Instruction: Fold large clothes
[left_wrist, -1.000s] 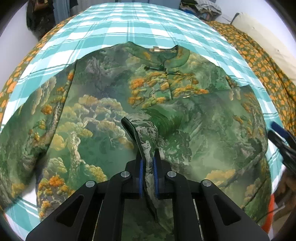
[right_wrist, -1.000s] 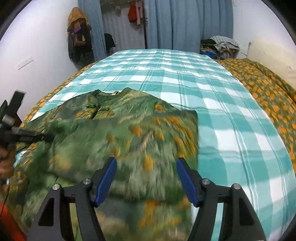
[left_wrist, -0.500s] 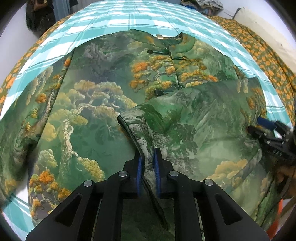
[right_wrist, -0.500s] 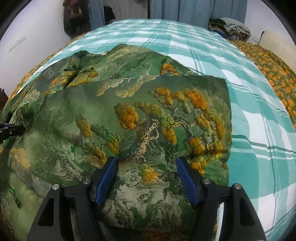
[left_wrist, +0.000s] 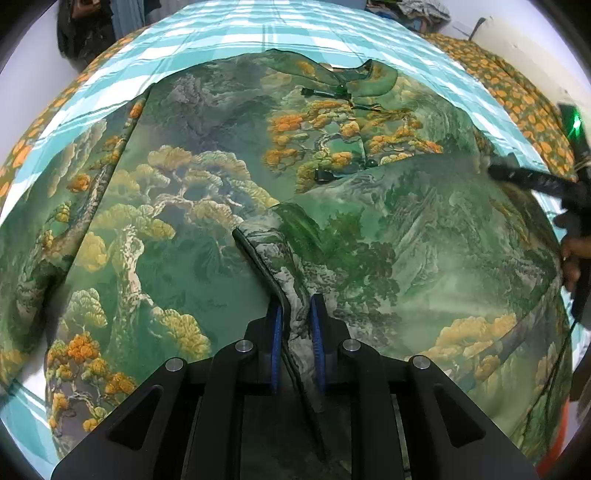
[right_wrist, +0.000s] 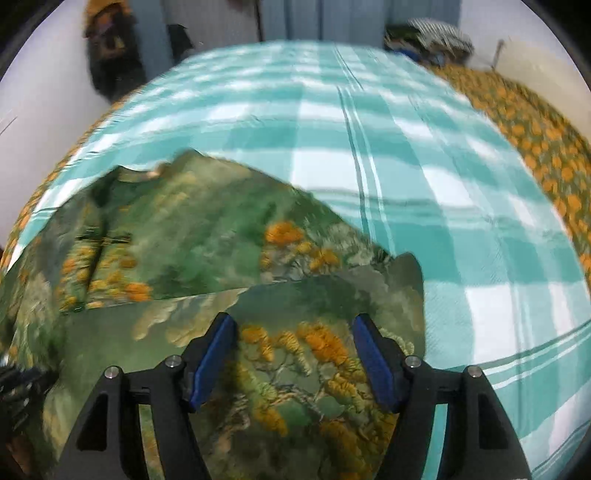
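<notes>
A large green garment (left_wrist: 221, 184) printed with orange trees and mountains lies flat on the bed, collar (left_wrist: 354, 77) at the far side. Its right part is folded over the middle. My left gripper (left_wrist: 295, 317) has a raised fold of the hem between its blue pads; the jaws are opening slightly while the cloth still fills the gap. My right gripper (right_wrist: 291, 343) is open and hovers over the folded panel (right_wrist: 314, 295) near its right corner, holding nothing. From the left wrist view, the right gripper (left_wrist: 517, 175) appears at the garment's right edge.
A teal checked bedsheet (right_wrist: 406, 147) covers the bed beyond and right of the garment. An orange-flowered quilt (right_wrist: 546, 147) runs along the right side. A clothes pile (right_wrist: 436, 33) sits at the far right corner; dark clothes (right_wrist: 110, 55) hang at the far left wall.
The left gripper sank closer to the garment and its pads parted a little around the fold. The right gripper swept across the folded panel toward its far right corner.
</notes>
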